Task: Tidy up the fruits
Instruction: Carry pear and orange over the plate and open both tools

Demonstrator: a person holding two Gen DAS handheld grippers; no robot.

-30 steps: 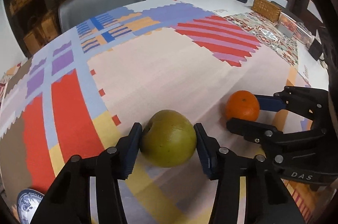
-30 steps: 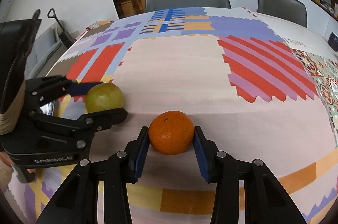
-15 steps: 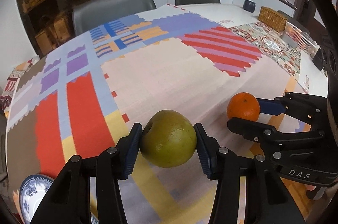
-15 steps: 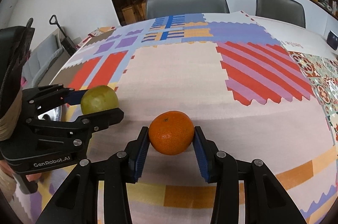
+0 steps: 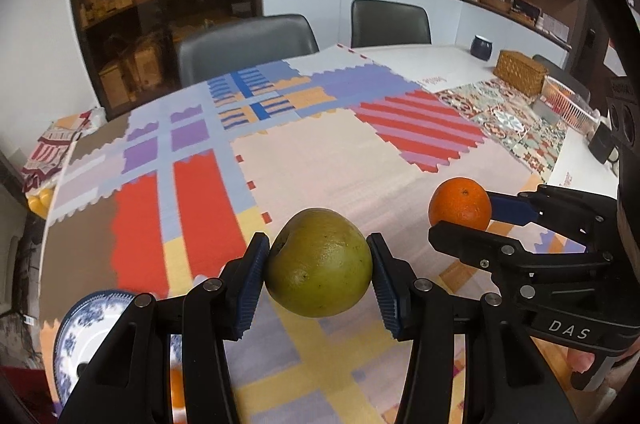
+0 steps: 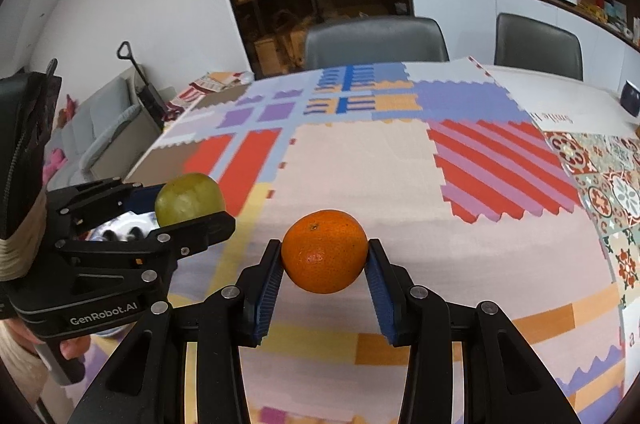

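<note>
Left wrist view. Centrally, the left tongs [image 5: 318,274] are closed on a green pear-like fruit [image 5: 319,263], both blue pads against its flanks, carried clear above the patchwork-cloth worktop [image 5: 340,164]. At 3 o'clock the right tongs [image 5: 476,220] clamp an orange mandarin [image 5: 460,204]. A blue-and-white plate [image 5: 86,324] lies at 8 o'clock; something orange shows at its near edge, but what it is cannot be told. Risk: the round fruit, pinched only at its sides, may roll out if the grip eases before it reaches the plate.

Right wrist view. The right tongs [image 6: 324,270] hold the mandarin [image 6: 324,250] aloft at centre; at 9 o'clock the left tongs [image 6: 192,208] grip the green fruit [image 6: 189,198] over the partly hidden plate [image 6: 120,228]. Risk: both tongs converging on one plate may collide.
</note>
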